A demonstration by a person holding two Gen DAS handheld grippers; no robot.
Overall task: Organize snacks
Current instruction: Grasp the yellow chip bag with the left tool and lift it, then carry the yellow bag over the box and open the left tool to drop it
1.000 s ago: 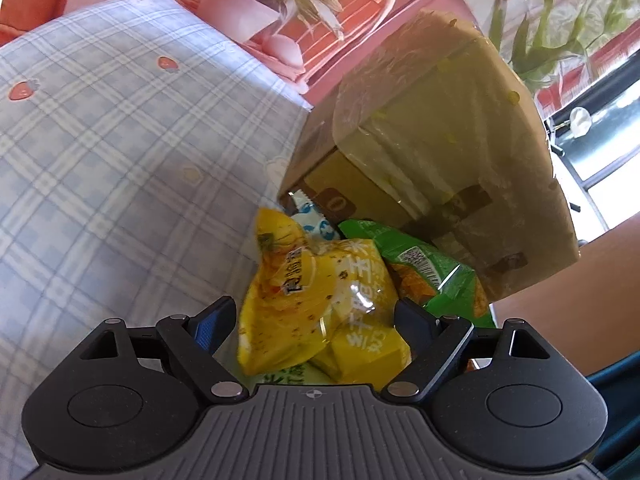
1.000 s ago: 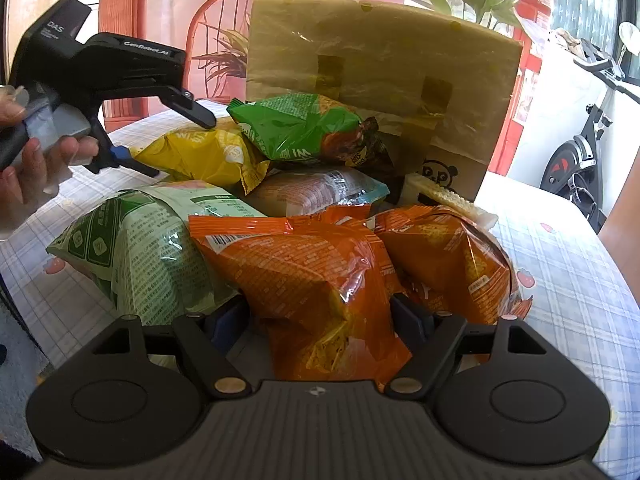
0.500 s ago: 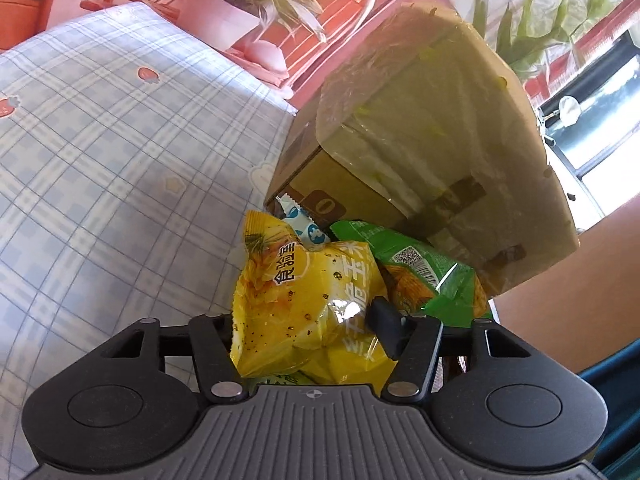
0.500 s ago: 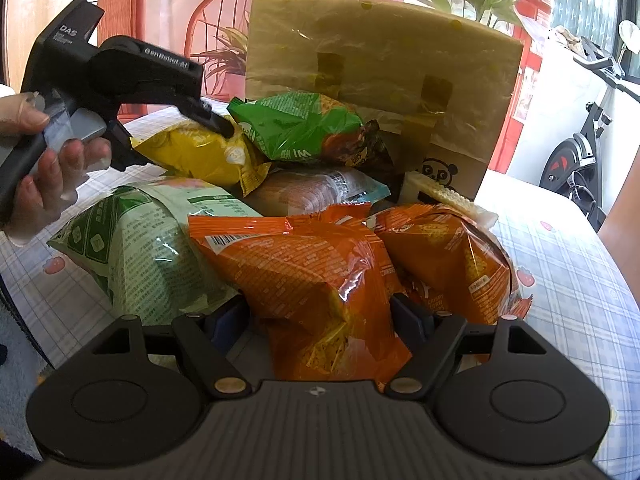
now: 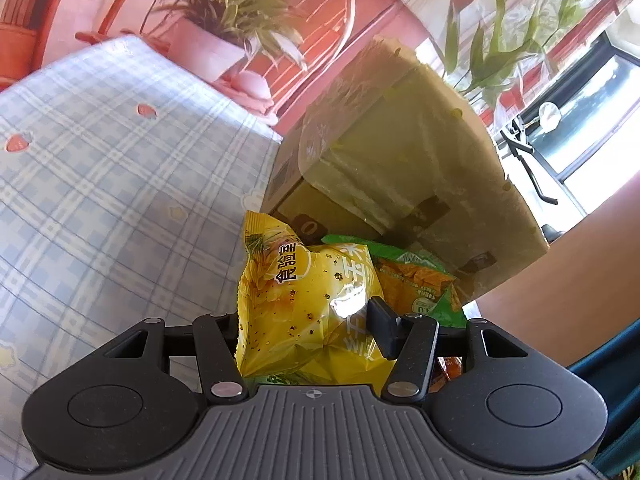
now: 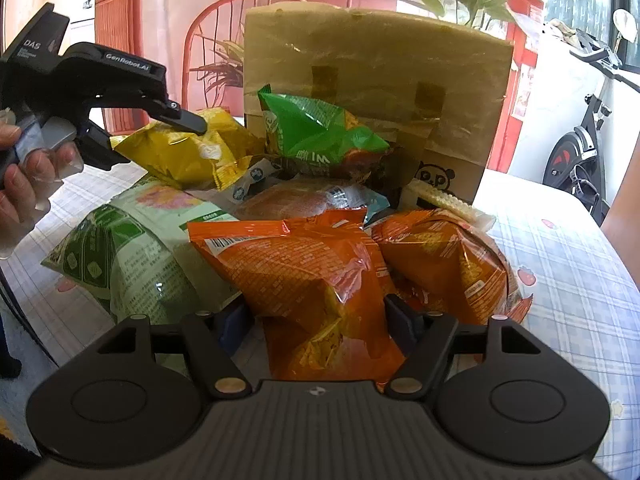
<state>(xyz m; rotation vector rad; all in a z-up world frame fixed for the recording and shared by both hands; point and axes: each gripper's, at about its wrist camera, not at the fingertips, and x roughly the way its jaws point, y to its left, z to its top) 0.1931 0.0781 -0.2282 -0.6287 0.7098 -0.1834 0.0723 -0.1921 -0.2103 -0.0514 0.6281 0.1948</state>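
Left gripper (image 5: 308, 320) had just been closing and was clamped on the crinkly yellow foil snack bag (image 5: 304, 308), at the pile's far left in front of the tall brown paper bag (image 6: 376, 92). Right gripper (image 6: 320, 316), jaws also closing, straddled the orange foil snack bag (image 6: 308, 276); whether they pressed it, I could not tell. Pile lay on the blue-checked tablecloth (image 5: 100, 184).

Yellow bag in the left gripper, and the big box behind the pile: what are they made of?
Yellow bag: glossy plastic film, by its bright glare and crinkles. Box: brown cardboard, seemingly wrapped in clear tape or film, judging by its wrinkled sheen.
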